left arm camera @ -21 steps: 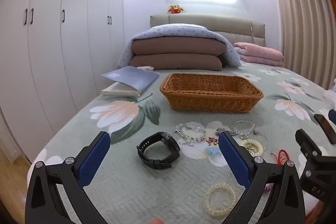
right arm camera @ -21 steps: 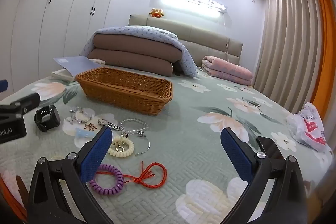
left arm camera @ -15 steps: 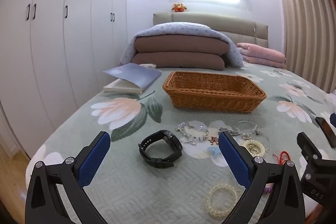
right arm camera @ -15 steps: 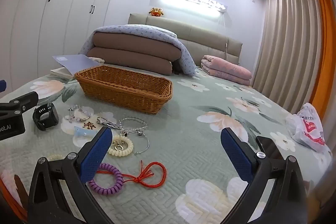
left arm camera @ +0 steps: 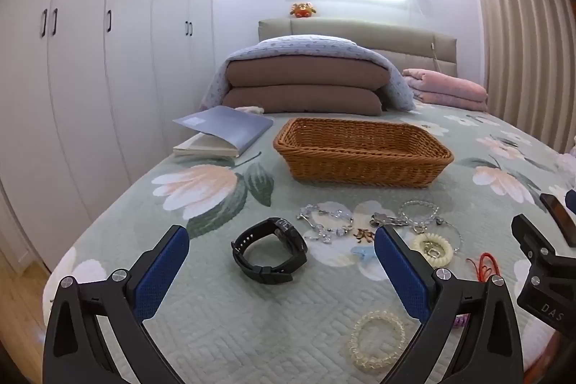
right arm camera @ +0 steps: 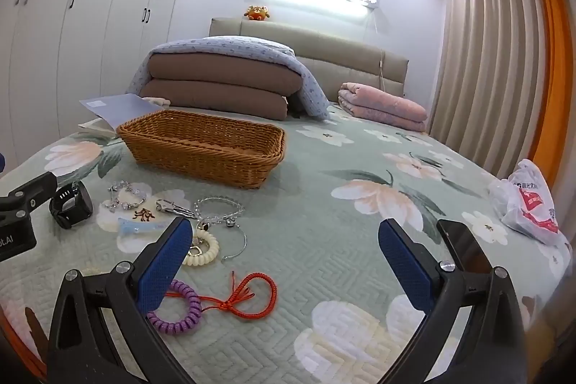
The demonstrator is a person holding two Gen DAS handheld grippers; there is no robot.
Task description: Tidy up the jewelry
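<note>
Jewelry lies scattered on the bed in front of a wicker basket (left arm camera: 361, 152) (right arm camera: 201, 150). A black watch (left arm camera: 270, 249) (right arm camera: 70, 208) sits between the open jaws of my left gripper (left arm camera: 280, 270), a little ahead of the pads. Beyond it lie a silver charm bracelet (left arm camera: 324, 222), a clear bead bracelet (left arm camera: 419, 209), a cream coil tie (left arm camera: 432, 249) (right arm camera: 203, 249) and a pale bead bracelet (left arm camera: 376, 340). My right gripper (right arm camera: 282, 265) is open over bare quilt, with a purple coil tie (right arm camera: 178, 310) and a red cord (right arm camera: 248, 294) by its left finger.
An open book (left arm camera: 223, 134) lies left of the basket. Folded brown quilts (left arm camera: 306, 85) and a pink blanket (right arm camera: 383, 107) are stacked at the headboard. A black phone (right arm camera: 464, 249) and a plastic bag (right arm camera: 529, 200) lie to the right. White wardrobes (left arm camera: 90, 60) line the left wall.
Both grippers have tilted down slightly and eased forward; the bed items sit a little higher and closer in view. Both stay open and nothing was touched.
</note>
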